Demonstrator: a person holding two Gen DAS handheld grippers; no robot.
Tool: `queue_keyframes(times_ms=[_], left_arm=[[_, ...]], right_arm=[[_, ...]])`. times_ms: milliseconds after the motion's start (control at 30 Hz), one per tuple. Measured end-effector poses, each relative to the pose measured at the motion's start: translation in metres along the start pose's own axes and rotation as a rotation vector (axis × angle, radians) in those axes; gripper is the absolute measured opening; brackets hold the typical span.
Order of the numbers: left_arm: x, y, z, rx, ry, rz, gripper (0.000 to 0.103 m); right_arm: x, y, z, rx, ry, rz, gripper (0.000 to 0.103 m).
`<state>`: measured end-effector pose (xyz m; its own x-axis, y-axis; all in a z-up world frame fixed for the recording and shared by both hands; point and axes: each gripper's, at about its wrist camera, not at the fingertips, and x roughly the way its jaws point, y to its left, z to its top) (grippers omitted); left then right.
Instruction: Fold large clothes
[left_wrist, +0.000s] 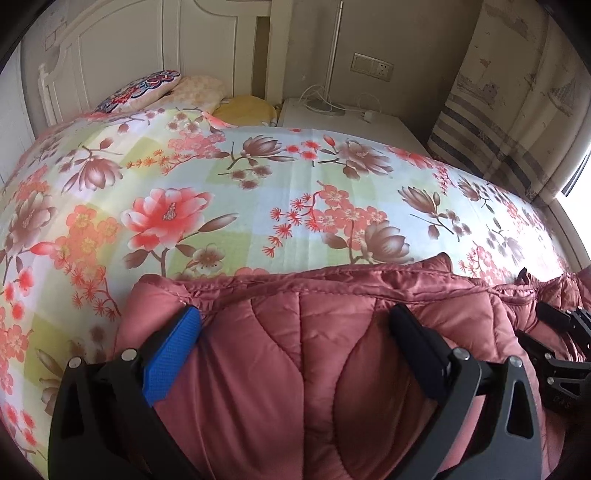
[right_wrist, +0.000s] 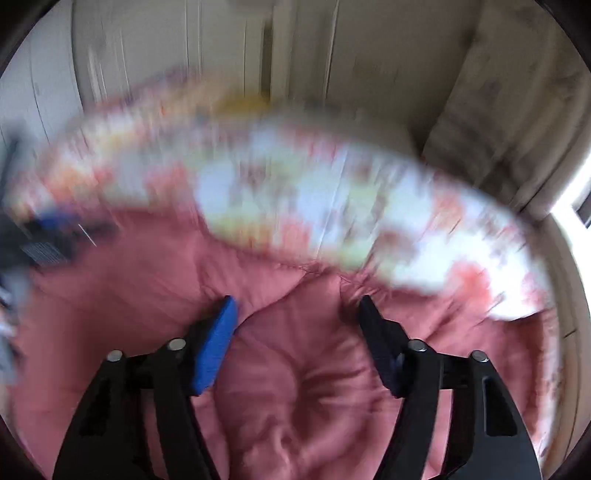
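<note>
- Lying across the near part of the bed (left_wrist: 258, 177), the pink quilted coat (left_wrist: 314, 332) is spread in puffy panels, its stitched far edge running across the floral bedsheet (left_wrist: 184, 206).
- Folding looks barely begun, to my eye: the coat is bunched and rumpled under both tools, no tidy crease or doubled layer shows, and most of the work is left.
- The left gripper (left_wrist: 295, 328) stands wide, its blue pad at one side and black pad at the other, padding bulging between them but apparently not pinched.
- The right gripper (right_wrist: 297, 314) is at a middling spread over a puckered mound of the coat; that view is blurred, and I cannot tell whether the pads press it.
- Pillows (left_wrist: 147, 88) lie by the headboard (left_wrist: 147, 48), a white bedside cabinet (left_wrist: 351, 122) with a lamp stem and cables beyond, a curtain (left_wrist: 517, 110) at the right.
- Nothing stands on the open sheet ahead; it looks free for the fold.
</note>
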<state>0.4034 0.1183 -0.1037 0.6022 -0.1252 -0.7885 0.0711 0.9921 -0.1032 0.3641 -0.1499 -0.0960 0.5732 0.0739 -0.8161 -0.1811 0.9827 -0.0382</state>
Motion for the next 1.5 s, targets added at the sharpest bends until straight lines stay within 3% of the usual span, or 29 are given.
queue_keyframes(times_ms=[167, 233, 267, 367, 400, 433, 500, 633, 733, 800, 867, 967, 1000, 1067, 1133, 1200, 1267, 1433, 1500], left_arm=[[0.001, -0.001, 0.0, 0.002, 0.002, 0.003, 0.101], [0.001, -0.001, 0.0, 0.001, 0.002, 0.001, 0.101], [0.002, -0.001, 0.0, 0.003, 0.003, 0.004, 0.101], [0.002, -0.001, 0.0, 0.005, 0.002, 0.002, 0.101], [0.002, -0.002, 0.0, 0.008, 0.003, 0.005, 0.101], [0.002, -0.002, 0.0, 0.009, 0.003, 0.008, 0.101], [0.002, -0.002, 0.0, 0.009, 0.003, 0.01, 0.101], [0.002, -0.002, 0.0, 0.009, 0.003, 0.009, 0.101], [0.002, -0.002, 0.0, 0.011, 0.003, 0.008, 0.101], [0.002, -0.002, -0.001, 0.012, 0.003, 0.011, 0.101], [0.002, -0.002, -0.001, 0.011, 0.004, 0.012, 0.101], [0.003, -0.002, -0.001, 0.009, 0.007, 0.013, 0.101], [0.003, -0.002, -0.001, 0.006, 0.008, 0.012, 0.101], [0.003, -0.002, -0.001, 0.005, 0.007, 0.011, 0.101], [0.003, -0.002, -0.001, 0.005, 0.006, 0.012, 0.101], [0.002, -0.001, -0.001, 0.004, 0.005, 0.01, 0.101], [0.002, -0.001, -0.001, -0.001, 0.005, 0.013, 0.101], [0.005, -0.008, 0.001, 0.041, 0.046, 0.058, 0.101], [-0.006, -0.016, 0.003, 0.068, 0.038, 0.125, 0.099]], right_arm=[[-0.025, -0.016, 0.002, -0.011, 0.004, 0.011, 0.066], [-0.042, -0.036, 0.0, 0.02, -0.045, -0.044, 0.068], [-0.051, -0.058, -0.003, 0.064, -0.076, -0.098, 0.074], [-0.05, -0.109, -0.015, 0.191, -0.053, -0.176, 0.077], [-0.038, -0.128, -0.026, 0.247, -0.011, -0.169, 0.077], [-0.027, -0.143, -0.036, 0.309, 0.014, -0.102, 0.078], [-0.025, -0.157, -0.044, 0.387, -0.001, 0.0, 0.078], [-0.057, -0.162, -0.044, 0.376, -0.062, -0.01, 0.078], [-0.064, -0.17, -0.064, 0.405, -0.063, -0.083, 0.082], [-0.044, -0.177, -0.078, 0.441, 0.005, -0.02, 0.084], [-0.043, -0.186, -0.08, 0.491, 0.005, 0.018, 0.084], [-0.066, -0.174, -0.07, 0.439, -0.031, -0.102, 0.084], [-0.082, -0.158, -0.061, 0.382, -0.082, -0.138, 0.084], [-0.099, -0.128, -0.051, 0.281, -0.145, -0.119, 0.087], [-0.099, -0.095, -0.045, 0.179, -0.154, -0.077, 0.087], [-0.083, -0.065, -0.043, 0.105, -0.118, -0.012, 0.087], [-0.054, -0.042, -0.048, 0.045, -0.048, -0.019, 0.089], [-0.038, -0.05, -0.054, 0.085, -0.058, 0.02, 0.093], [-0.038, -0.052, -0.055, 0.089, -0.056, 0.026, 0.093]])
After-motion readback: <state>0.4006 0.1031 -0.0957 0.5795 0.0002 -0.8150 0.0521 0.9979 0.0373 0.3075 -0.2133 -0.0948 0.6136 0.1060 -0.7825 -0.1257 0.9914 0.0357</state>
